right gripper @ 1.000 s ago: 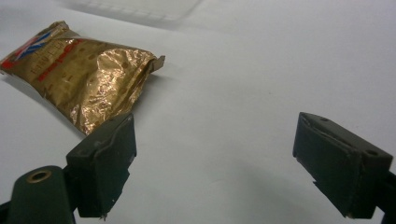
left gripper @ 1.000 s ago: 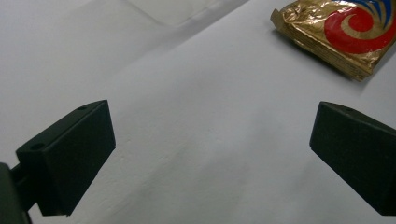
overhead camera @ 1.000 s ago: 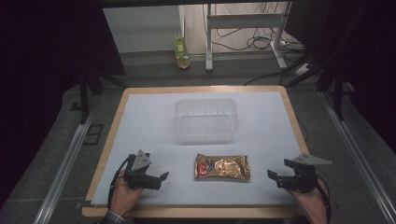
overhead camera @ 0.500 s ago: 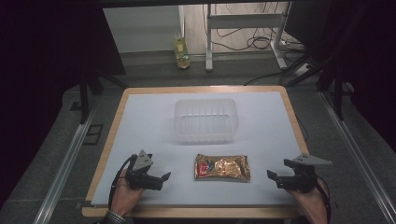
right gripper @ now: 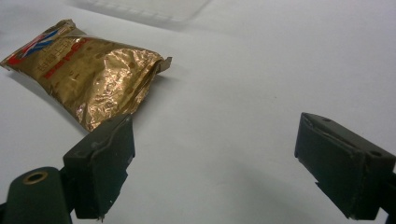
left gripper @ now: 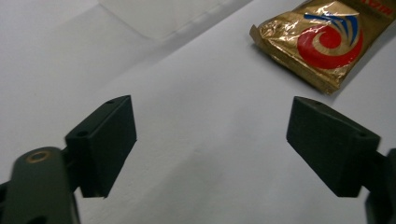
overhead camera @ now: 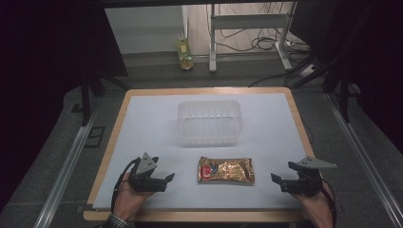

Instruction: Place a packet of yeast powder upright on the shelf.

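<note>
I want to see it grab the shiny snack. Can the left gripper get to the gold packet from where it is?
Probably yes. The left gripper is open, and only bare white table lies between it and the gold packet, which lies flat, apart from the clear tub.

Left claw low at near-left of the surface, jaws wide apart, empty, pointing right. Right claw low at near-right, jaws wide apart, empty, pointing left. Hands grip both from below.
</note>
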{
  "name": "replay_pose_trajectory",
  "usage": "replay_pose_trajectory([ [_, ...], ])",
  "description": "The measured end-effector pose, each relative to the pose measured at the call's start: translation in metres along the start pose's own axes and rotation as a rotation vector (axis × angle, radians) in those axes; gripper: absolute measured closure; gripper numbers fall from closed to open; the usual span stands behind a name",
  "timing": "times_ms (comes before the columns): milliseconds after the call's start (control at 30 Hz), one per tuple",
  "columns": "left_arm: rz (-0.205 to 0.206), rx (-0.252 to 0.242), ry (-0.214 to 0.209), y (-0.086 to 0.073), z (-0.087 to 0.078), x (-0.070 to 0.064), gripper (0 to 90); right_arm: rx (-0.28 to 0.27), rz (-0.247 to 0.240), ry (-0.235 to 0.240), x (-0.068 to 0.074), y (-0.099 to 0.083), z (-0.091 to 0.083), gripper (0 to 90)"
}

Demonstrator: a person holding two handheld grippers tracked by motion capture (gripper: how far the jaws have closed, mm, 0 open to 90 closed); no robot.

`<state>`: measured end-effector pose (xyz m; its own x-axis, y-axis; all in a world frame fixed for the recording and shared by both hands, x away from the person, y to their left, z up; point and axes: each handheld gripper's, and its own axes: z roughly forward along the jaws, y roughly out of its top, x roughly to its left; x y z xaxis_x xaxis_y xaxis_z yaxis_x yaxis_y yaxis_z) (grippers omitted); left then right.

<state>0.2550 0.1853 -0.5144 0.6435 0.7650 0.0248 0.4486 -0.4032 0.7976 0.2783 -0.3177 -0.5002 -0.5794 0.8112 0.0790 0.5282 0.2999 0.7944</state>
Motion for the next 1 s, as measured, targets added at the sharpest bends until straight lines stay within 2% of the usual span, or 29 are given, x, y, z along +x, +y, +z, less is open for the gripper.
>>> replay_pose_trajectory([
  [133, -0.007, 0.0, -0.017, 0.001, -0.001, 0.0, 23.3, -0.002, -0.006, 0.001, 0.001, 0.0, 0.0, 12.3],
  [167, -0.009, 0.0, -0.021, 0.001, -0.001, 0.0, 28.3, -0.001, -0.007, 0.001, 0.001, 0.0, 0.0, 12.3],
  [333, 0.001, -0.008, -0.032, 0.003, -0.002, -0.002, 42.1, 0.003, -0.015, 0.001, 0.002, 0.001, 0.001, 12.3],
  [367, 0.005, -0.009, -0.035, 0.004, -0.002, -0.003, 42.1, 0.003, -0.015, 0.001, 0.002, 0.001, 0.001, 12.3],
  [400, 0.013, -0.004, -0.045, 0.005, -0.001, -0.004, 48.0, 0.006, -0.017, 0.001, 0.003, 0.001, 0.001, 12.3],
  [533, 0.018, 0.005, -0.06, 0.007, 0.002, -0.006, 59.5, 0.008, -0.02, 0.001, 0.003, 0.001, 0.001, 12.3],
  [633, 0.015, -0.006, -0.086, 0.009, 0.003, -0.007, 67.4, 0.01, -0.022, 0.0, 0.004, 0.001, 0.002, 12.4],
  [700, 0.018, -0.011, -0.088, 0.01, 0.003, -0.008, 73.6, 0.01, -0.022, 0.002, 0.004, 0.001, 0.002, 12.4],
  [733, 0.025, -0.01, -0.087, 0.011, 0.004, -0.009, 73.6, 0.01, -0.024, 0.003, 0.004, 0.001, 0.002, 12.4],
  [767, 0.037, -0.005, -0.087, 0.012, 0.005, -0.01, 79.7, 0.011, -0.029, -0.001, 0.004, 0.001, 0.002, 12.4],
  [900, 0.045, 0.003, -0.089, 0.013, 0.007, -0.012, 88.2, 0.011, -0.034, -0.002, 0.005, 0.001, 0.002, 12.4],
  [1000, 0.052, 0.007, -0.093, 0.015, 0.009, -0.014, 89.4, 0.011, -0.036, -0.001, 0.006, 0.001, 0.002, 12.4],
])
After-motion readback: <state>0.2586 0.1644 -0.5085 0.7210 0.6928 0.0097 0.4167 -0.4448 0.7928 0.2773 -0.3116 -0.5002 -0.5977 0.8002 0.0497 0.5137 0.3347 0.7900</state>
